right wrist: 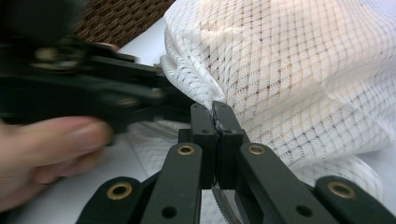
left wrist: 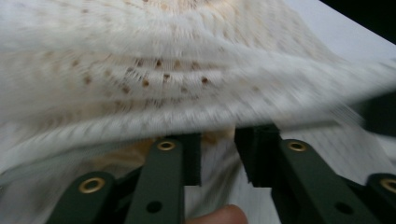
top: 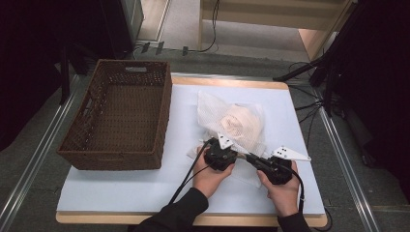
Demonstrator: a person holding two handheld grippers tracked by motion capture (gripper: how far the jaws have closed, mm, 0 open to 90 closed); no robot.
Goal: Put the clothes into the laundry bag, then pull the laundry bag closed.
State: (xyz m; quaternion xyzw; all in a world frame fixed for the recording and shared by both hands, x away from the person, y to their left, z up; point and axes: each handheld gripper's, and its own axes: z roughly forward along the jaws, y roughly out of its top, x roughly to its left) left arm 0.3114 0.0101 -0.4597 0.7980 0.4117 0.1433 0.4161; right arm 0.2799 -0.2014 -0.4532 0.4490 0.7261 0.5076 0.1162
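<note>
Mesh bag (left wrist: 187, 79) over parted tool (left wrist: 217, 156)

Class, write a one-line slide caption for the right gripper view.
Right gripper fingers pinched shut on the white mesh laundry bag's edge, left gripper alongside, wicker basket behind.

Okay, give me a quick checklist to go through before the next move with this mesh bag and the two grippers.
1. Right gripper shut on the mesh bag edge: ok.
2. Left gripper gripping the mesh: not ok, jaws apart, mesh in front of them.
3. Cream item fully inside the bag: cannot tell.
4. Wicker basket unobstructed: ok.
5. Bag resting on the white table: ok.
</note>
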